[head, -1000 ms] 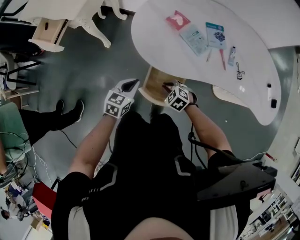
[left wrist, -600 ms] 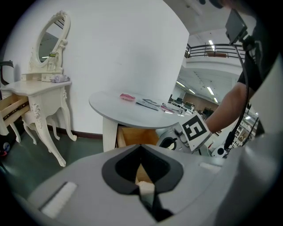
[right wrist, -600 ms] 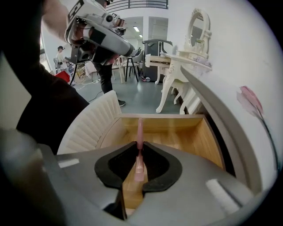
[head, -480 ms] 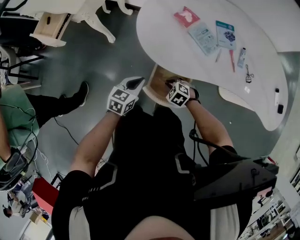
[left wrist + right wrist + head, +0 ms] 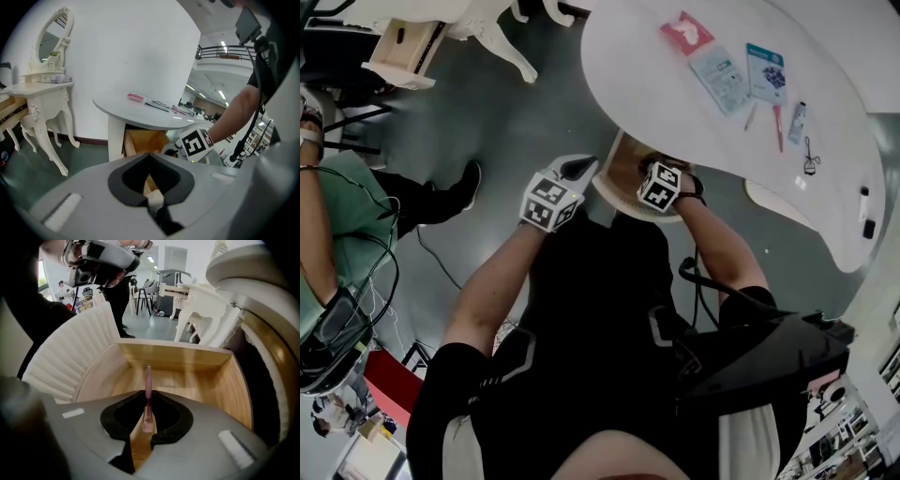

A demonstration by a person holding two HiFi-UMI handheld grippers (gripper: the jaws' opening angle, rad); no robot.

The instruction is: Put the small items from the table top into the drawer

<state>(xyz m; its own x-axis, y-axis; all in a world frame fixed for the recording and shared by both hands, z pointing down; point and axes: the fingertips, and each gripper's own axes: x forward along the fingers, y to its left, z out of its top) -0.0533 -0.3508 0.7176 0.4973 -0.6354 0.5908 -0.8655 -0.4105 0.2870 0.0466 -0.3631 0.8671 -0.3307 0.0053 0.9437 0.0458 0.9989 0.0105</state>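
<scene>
Your right gripper has sunk into the drawer at twelve o'clock, jaws pinching the pink pen for release, while the left gripper waits, jaws together and empty.

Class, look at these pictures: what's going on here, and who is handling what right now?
A person holds a hand-held gripper in each hand at an open wooden drawer under a white table. The right hand-held gripper is shut on a thin pink stick, probably a pen, over the drawer's inside. The left hand-held gripper is shut with nothing in it, beside the drawer. Packets and other small items lie on the table top.
</scene>
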